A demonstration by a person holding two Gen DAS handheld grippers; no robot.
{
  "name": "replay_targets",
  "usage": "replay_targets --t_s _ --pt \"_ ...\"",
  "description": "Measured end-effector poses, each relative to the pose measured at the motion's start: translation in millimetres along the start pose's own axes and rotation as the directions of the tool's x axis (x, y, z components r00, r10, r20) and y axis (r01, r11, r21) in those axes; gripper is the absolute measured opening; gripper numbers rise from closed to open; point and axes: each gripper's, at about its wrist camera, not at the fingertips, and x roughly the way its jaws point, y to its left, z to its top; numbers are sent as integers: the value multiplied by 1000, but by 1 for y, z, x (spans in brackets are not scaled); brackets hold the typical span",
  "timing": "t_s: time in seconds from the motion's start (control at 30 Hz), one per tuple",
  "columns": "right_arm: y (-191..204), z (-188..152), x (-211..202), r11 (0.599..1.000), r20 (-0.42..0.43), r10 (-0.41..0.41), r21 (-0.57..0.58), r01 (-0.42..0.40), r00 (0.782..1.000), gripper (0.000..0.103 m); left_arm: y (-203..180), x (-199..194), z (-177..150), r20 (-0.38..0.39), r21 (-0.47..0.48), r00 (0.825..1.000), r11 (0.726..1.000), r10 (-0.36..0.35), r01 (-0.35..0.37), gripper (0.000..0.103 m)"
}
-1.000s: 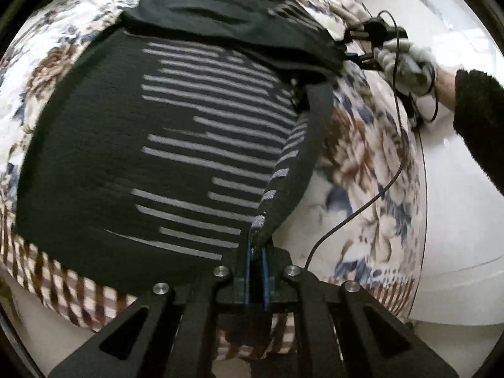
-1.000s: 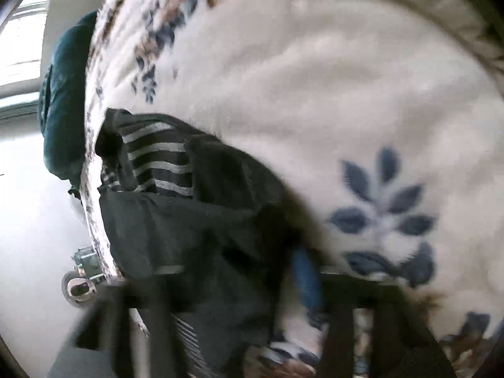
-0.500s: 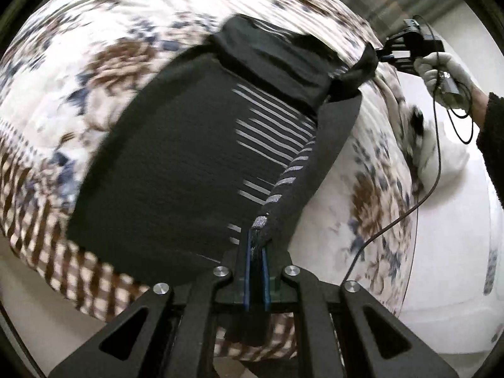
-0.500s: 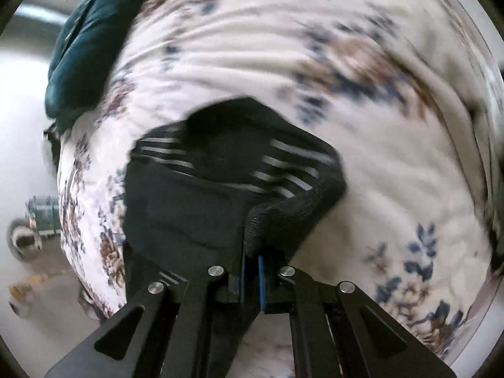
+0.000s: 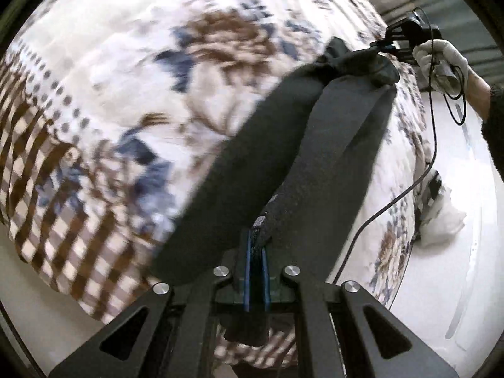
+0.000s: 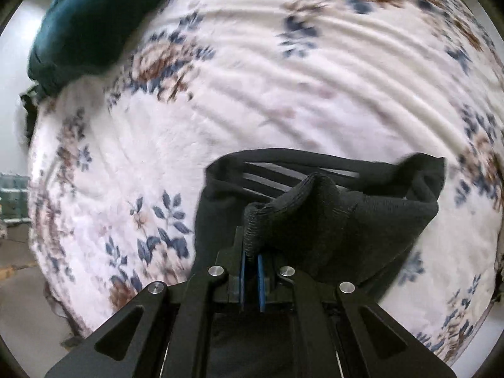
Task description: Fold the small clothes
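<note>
The garment (image 5: 330, 145) is hanging above the blanket (image 5: 132, 72), both grippers (image 5: 256, 245) (image 6: 250, 258) clamping its edges; risking slipping and bunching.

The floral blanket (image 6: 283, 100) on the bed lies bare and open across most of its spread, giving free passage. A dark teal bundle (image 6: 88, 22) blocks its far left corner. The black garment (image 5: 315, 145), stretched taut, bars the way between the left tongs (image 5: 256, 271) and right tongs (image 6: 250, 271). A cable (image 5: 393, 201) hangs beside it.
</note>
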Motion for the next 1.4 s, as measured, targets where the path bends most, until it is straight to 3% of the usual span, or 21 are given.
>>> replay_targets --t_s 0.2,0.27,0.33,0.37,0.4,0.53,0.6,0.8,0.83,0.87,0.9,0.93,0.97,1.0,1.07,1.1,1.17,1.23,1.3,1.37,1.4 --pt "47 14 61 994 -32 -110 -7 110 993 6 44 28 20 -87 -28 996 999 -24 21 4" --pt "47 15 78 994 -67 -101 28 103 993 9 55 39 25 -146 -31 989 999 -22 18 8" --pt "42 10 82 996 -98 -47 68 54 994 34 64 41 27 -199 -55 977 997 -72 62 14" --pt "37 0 78 995 -109 -6 96 17 994 58 67 41 27 -218 -58 970 994 -104 93 18" --pt "33 -11 73 995 -106 12 102 -1 994 63 69 39 27 -230 -46 967 994 -110 102 24" --pt "18 -94 38 999 -92 11 43 -7 996 63 60 30 26 -249 16 963 994 -103 111 32" --pt "4 -162 28 1000 -107 -6 27 9 994 63 53 32 26 -262 45 961 994 -89 104 32" --pt "-50 -375 69 982 -322 43 188 19 946 63 31 48 25 -250 110 968 993 -21 50 29" --pt "-56 -402 80 973 -346 75 232 9 935 63 28 48 25 -246 112 969 993 -16 45 12" --pt "-63 -434 96 953 -375 149 300 -32 915 63 25 48 23 -242 113 970 993 -8 36 4" --pt "-66 -452 105 936 -382 206 346 -68 901 63 26 46 21 -237 113 971 993 -5 33 5" --pt "-67 -467 113 916 -373 263 385 -110 890 59 23 45 19 -230 114 973 993 7 19 5" --pt "-65 -480 117 897 -334 323 406 -174 885 32 21 42 18 -229 109 973 994 12 14 5" --pt "-61 -488 114 893 -278 347 390 -225 896 12 23 40 17 -227 103 974 995 15 9 5" --pt "-55 -499 103 908 -208 324 341 -242 923 11 26 37 15 -242 97 970 995 31 -8 4" --pt "-56 -503 98 906 -191 328 341 -251 925 10 33 38 15 -255 102 965 994 64 -39 4" --pt "-67 -514 88 897 -177 342 354 -265 923 9 42 40 15 -291 128 950 988 115 -80 4" --pt "-79 -522 86 890 -180 335 384 -248 925 9 38 37 20 -336 130 936 989 105 -64 6" --pt "-85 -518 87 892 -228 347 380 -245 910 11 25 23 28 -342 169 931 983 128 -73 6" --pt "-87 -501 80 888 -256 367 382 -255 894 14 5 6 42 -324 222 938 974 123 -51 14" --pt "-90 -495 71 889 -243 367 374 -262 898 20 -9 -2 54 -302 246 947 969 109 -33 28"
